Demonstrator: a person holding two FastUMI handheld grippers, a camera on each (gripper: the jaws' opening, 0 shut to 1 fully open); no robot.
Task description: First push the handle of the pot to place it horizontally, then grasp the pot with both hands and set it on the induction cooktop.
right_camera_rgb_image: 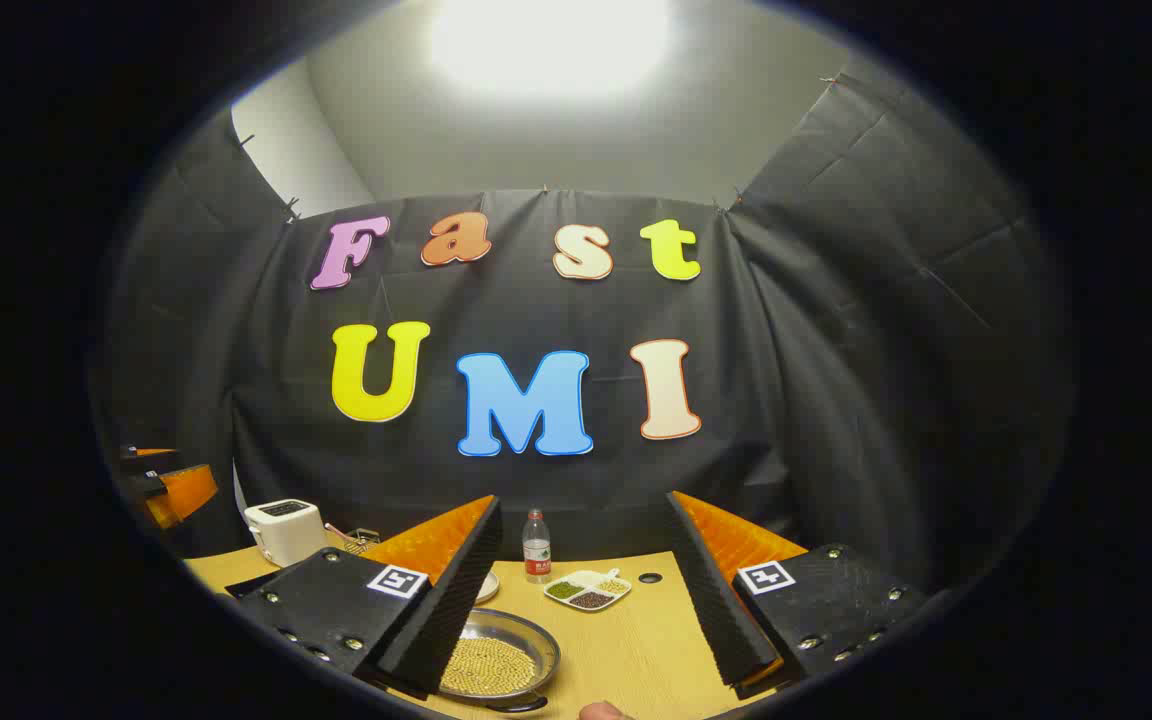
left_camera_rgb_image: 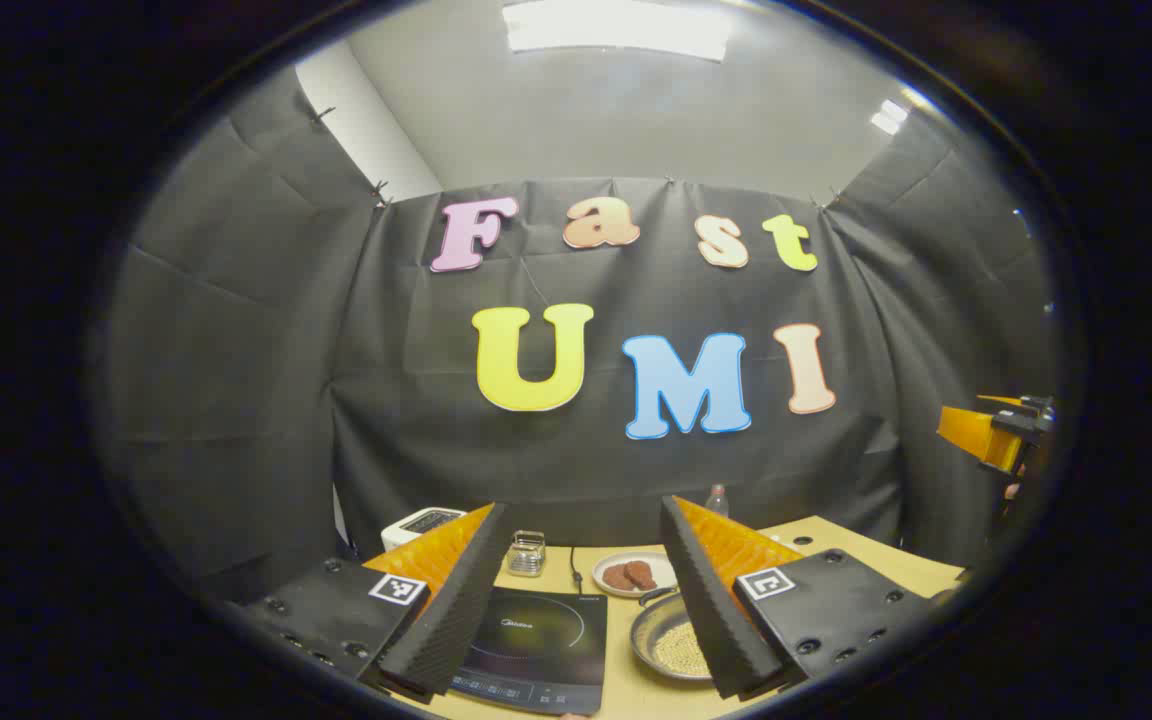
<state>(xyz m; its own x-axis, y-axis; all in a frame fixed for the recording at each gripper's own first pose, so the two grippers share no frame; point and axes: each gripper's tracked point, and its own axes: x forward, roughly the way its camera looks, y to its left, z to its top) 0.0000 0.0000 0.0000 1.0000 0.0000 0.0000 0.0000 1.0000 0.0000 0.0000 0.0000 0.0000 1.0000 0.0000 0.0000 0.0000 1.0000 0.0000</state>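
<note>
Both grippers, left gripper [left_camera_rgb_image: 584,590] and right gripper [right_camera_rgb_image: 584,590], are hovering with fingers spread above the table [right_camera_rgb_image: 636,650]; the pot [right_camera_rgb_image: 496,662] is sitting beside the induction cooktop [left_camera_rgb_image: 536,645].

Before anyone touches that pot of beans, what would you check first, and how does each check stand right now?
1. Left gripper open, holding nothing: ok.
2. Right gripper open, holding nothing: ok.
3. Induction cooktop top bare, ready for the pot: ok.
4. Pot upright on the table, beans inside: ok.
5. Pot handle direction: cannot tell, mostly cut off.
6. Plate of patties apart from the pot: ok.
</note>
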